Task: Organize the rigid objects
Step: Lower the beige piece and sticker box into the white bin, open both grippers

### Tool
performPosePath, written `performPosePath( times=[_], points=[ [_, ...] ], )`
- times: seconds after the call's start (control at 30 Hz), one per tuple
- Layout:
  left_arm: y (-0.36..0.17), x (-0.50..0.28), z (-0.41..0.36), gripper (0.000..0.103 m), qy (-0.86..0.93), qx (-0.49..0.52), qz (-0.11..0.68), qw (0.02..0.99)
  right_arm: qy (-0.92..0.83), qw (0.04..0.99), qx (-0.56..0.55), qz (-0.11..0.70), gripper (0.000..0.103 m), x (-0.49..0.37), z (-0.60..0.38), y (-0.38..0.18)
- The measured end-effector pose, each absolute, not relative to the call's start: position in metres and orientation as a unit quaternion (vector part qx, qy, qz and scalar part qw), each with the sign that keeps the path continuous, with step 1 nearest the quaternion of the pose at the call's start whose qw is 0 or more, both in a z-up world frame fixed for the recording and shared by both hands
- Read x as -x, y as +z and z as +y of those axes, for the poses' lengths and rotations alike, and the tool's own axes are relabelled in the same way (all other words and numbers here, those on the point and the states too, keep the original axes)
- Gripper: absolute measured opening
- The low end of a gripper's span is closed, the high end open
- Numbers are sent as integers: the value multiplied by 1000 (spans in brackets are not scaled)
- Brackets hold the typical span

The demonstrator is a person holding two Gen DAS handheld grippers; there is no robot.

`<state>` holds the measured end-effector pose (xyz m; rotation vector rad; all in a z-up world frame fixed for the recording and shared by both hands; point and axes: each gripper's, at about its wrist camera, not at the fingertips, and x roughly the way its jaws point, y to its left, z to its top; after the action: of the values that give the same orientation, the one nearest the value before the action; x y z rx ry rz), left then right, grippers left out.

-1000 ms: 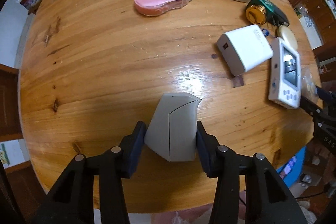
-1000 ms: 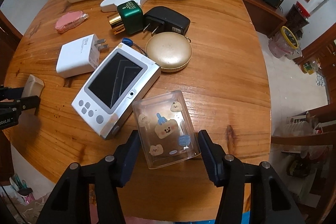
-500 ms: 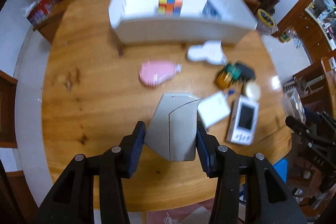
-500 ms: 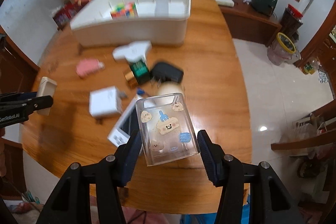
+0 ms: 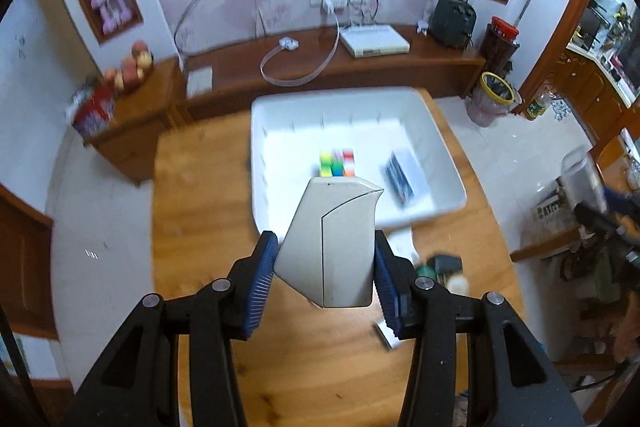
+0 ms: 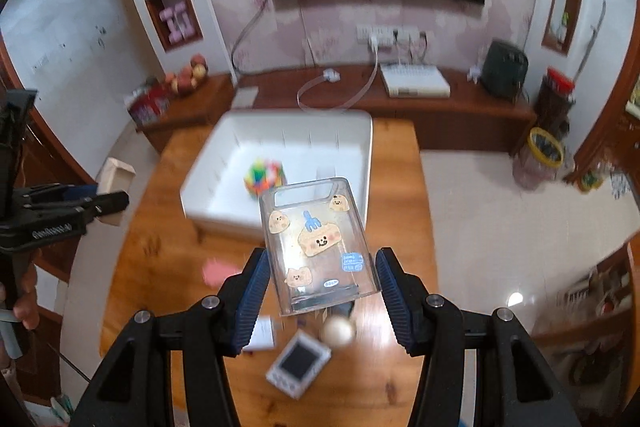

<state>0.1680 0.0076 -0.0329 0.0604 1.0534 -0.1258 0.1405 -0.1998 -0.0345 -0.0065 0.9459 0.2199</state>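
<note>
Left claw (image 5: 324,267) — grey case (image 5: 330,243) between pads

My left gripper (image 5: 325,269) clamps a pale grey wedge-shaped case (image 5: 330,241), curved seam across its face, narrow end toward me, held in the air over the table.

My right gripper (image 6: 320,285) clamps a clear plastic box (image 6: 316,245), open end away from me, cartoon toast stickers and a blue label on its upper face, tilted slightly left.

White divided bin (image 6: 362,151) sits at the table's far end; a multicoloured cube (image 6: 266,177) lies inside near the middle, a dark striped flat item (image 5: 400,175) to its right.

Below, blurred on the wood: pink piece (image 6: 218,271), white handheld screen device (image 6: 298,365), round cream compact (image 6: 338,331).
</note>
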Motion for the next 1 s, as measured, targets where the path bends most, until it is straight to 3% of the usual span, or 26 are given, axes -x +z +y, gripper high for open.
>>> performPosePath(
  times=[0.17,0.37,0.63,1.0],
  points=[
    [-6,-212,15,50,-52,-55,478,875,104,902,-9,419,55,-188,-192,19],
    [-33,-272,20,50,-52,-59,495,865,90,906,-34,412,55,-249,-177,30],
    [-120,-337,24,50,-56,-14,561,826,62,870,-54,485,55,-342,-151,-51],
    [-195,-388,23,50,-51,34,603,795,19,807,-87,584,55,-409,-134,-175]
  ],
)
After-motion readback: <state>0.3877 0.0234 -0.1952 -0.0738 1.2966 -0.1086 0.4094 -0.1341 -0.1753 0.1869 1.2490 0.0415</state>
